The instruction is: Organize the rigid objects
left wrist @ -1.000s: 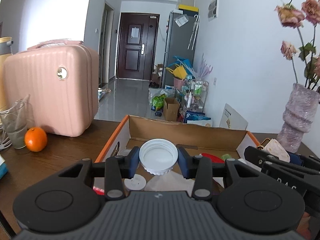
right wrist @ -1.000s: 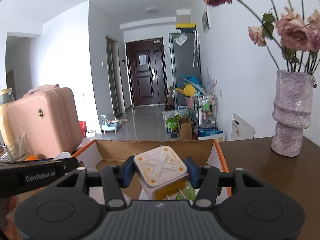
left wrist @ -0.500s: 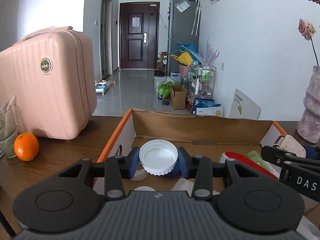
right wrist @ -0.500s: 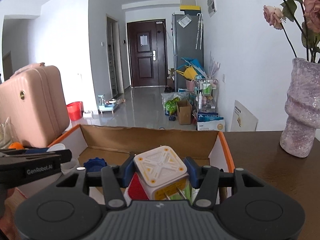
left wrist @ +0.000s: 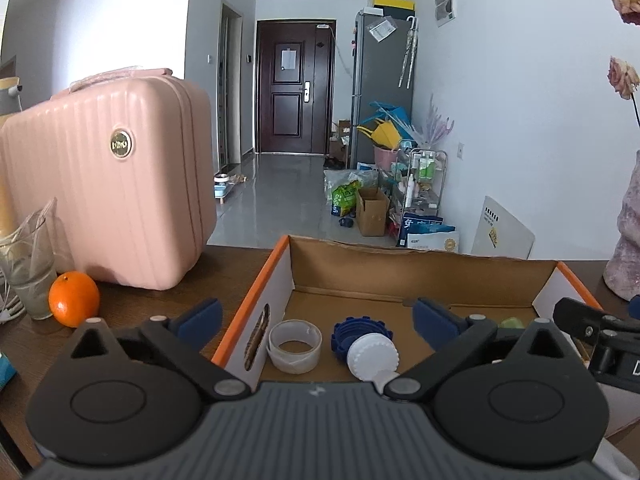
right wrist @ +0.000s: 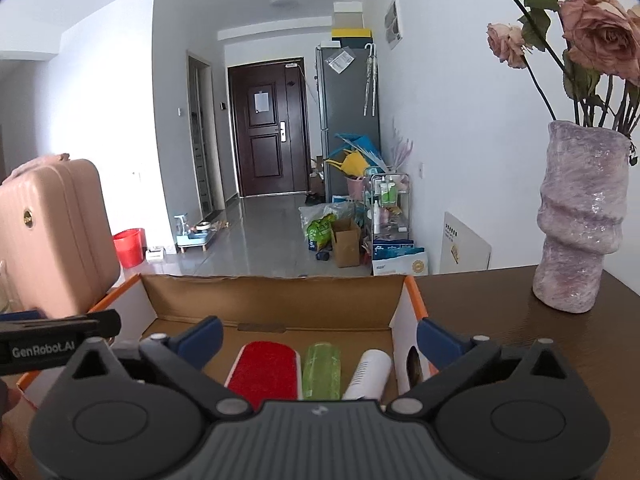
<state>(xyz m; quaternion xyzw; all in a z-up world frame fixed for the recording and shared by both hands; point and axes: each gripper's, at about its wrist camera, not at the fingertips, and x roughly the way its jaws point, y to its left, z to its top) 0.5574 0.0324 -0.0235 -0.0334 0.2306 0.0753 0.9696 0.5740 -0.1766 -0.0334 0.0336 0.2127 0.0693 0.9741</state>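
My left gripper (left wrist: pixel 316 314) hangs with its blue-padded jaws spread wide and nothing between them, above the left end of the orange-edged cardboard box (left wrist: pixel 328 264); my right gripper (right wrist: pixel 318 334) is spread just as wide and empty over the right end of the box (right wrist: pixel 272 296). The box sits on a dark brown wooden table (left wrist: pixel 236 256). In its left end I count one roll of clear tape (left wrist: pixel 295 346), one dark blue ridged cap (left wrist: pixel 354 330) and one white ribbed lid (left wrist: pixel 373 358) touching that cap; in the right end lie one red flat brush (right wrist: pixel 264 372), one green translucent tube (right wrist: pixel 322 370) and one white cylinder (right wrist: pixel 368 372), side by side. Left of the box stand one orange (left wrist: pixel 74 299), one glass (left wrist: pixel 30 264) and one pink ribbed suitcase (left wrist: pixel 108 188); right of it, one mottled purple vase (right wrist: pixel 580 216) of dried roses. Beyond the table a grey tiled floor (left wrist: pixel 276 196) runs to one dark brown door (left wrist: pixel 295 86) beside one grey refrigerator (left wrist: pixel 382 80).
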